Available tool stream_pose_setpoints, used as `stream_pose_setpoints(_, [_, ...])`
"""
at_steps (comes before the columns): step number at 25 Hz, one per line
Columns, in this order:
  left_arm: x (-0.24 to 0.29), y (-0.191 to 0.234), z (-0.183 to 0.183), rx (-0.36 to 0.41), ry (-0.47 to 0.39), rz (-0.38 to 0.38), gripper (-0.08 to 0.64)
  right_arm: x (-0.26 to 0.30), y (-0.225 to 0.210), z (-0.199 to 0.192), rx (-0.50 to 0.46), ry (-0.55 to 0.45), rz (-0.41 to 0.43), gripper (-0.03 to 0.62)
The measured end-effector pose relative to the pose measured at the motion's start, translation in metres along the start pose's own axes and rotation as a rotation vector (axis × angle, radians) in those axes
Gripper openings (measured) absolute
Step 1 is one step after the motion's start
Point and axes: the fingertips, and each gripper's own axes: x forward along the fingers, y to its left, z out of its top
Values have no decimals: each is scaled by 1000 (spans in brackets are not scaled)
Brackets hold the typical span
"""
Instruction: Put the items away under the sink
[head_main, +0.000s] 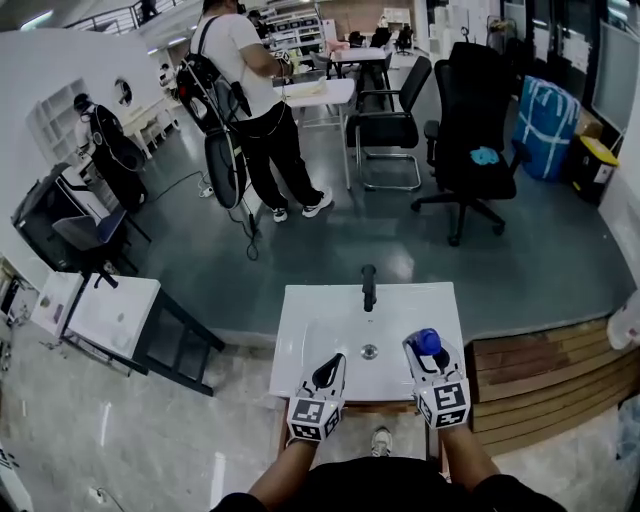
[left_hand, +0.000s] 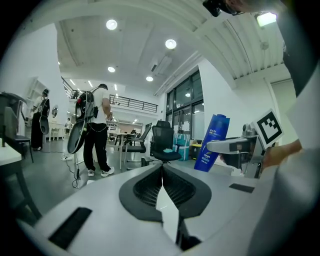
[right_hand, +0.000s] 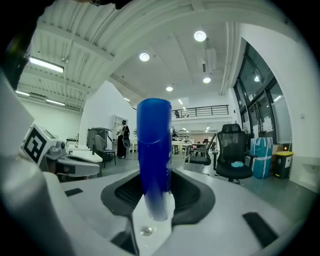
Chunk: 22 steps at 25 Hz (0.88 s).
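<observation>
My right gripper (head_main: 426, 350) is shut on a tall blue bottle (right_hand: 154, 155) that stands upright between its jaws, over the right side of the white sink (head_main: 300, 330). The head view shows the blue bottle (head_main: 428, 341) from above. In the left gripper view the same blue bottle (left_hand: 211, 142) appears at the right, held by the other gripper. My left gripper (head_main: 328, 372) hangs over the sink's front left part with its jaws closed together and nothing between them. A black faucet (head_main: 369, 287) stands at the sink's far edge, and the drain (head_main: 370, 351) lies between the two grippers.
A person with a backpack (head_main: 250, 95) stands beyond the sink beside a white table (head_main: 318, 93). Black office chairs (head_main: 470, 130) stand on the grey floor. A white side table (head_main: 100, 315) is at the left, wooden steps (head_main: 545, 365) at the right.
</observation>
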Motion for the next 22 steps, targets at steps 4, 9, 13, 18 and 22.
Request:
stream_pose_setpoints(4, [-38, 8, -10, -3, 12, -15, 21, -14, 34, 7, 9, -16, -33, 164])
stream_pose_setpoints(9, [-102, 26, -18, -8, -2, -30, 21, -36, 97, 12, 30, -37, -24, 164])
stream_pose_setpoints(13, [-148, 38, -26, -10, -9, -39, 21, -62, 140, 14, 39, -49, -32, 164])
stream_pose_setpoints(18, [-197, 37, -41, -17, -5, -62, 21, -98, 184, 7, 36, -44, -45, 164])
stream_pose_setpoints(22, [-225, 29, -53, -25, 4, -78, 21, -126, 211, 0, 45, -44, -54, 164])
